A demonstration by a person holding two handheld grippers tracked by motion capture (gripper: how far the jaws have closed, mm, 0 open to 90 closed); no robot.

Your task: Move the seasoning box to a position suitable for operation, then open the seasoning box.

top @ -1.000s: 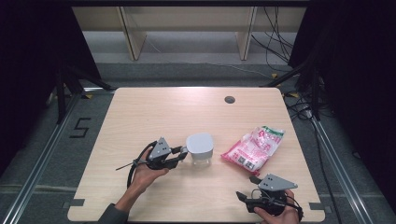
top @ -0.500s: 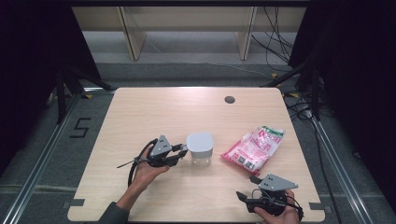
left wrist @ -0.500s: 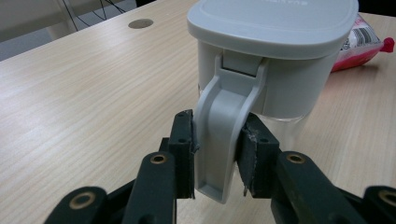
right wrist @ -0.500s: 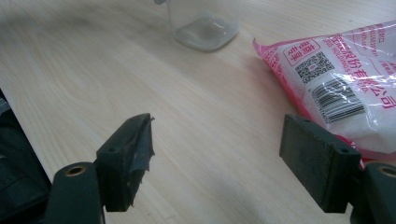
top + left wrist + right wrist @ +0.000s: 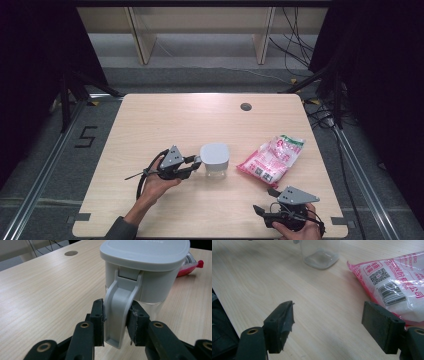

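A pale wooden table (image 5: 150, 125) with fine straight grain and rounded corners lies under the high camera. Nearest, at about five o'clock on the tabletop, a person's hand holds the right gripper (image 5: 265, 212), black with a grey three-cornered plate on top; its two flat, matt black jaws stand wide apart with only bare wood between them, one pad frayed at its edge. At about seven o'clock, a forearm reaches in to the left gripper (image 5: 196, 164), whose jaws are clamped on the handle (image 5: 120, 312) of a jug (image 5: 215, 159), one pad pressing each side of it. The handle is smooth, curved grey plastic, hinged at its top under the lid. The jug stands upright just below the table's centre: a clear, square-shouldered body with rounded corners, topped by a broad, smooth grey lid (image 5: 146, 252). To its right, at about four o'clock and lying apart from it, is a soft, crinkled plastic bag (image 5: 272, 159), pink and white, glossy, printed with a barcode and a square code, white contents showing through. Farthest, at one o'clock near the back edge, a small dark round cable hole (image 5: 245, 106) sits in the wood. Beyond the table, pale shelf legs and loose black cables cross the grey floor.
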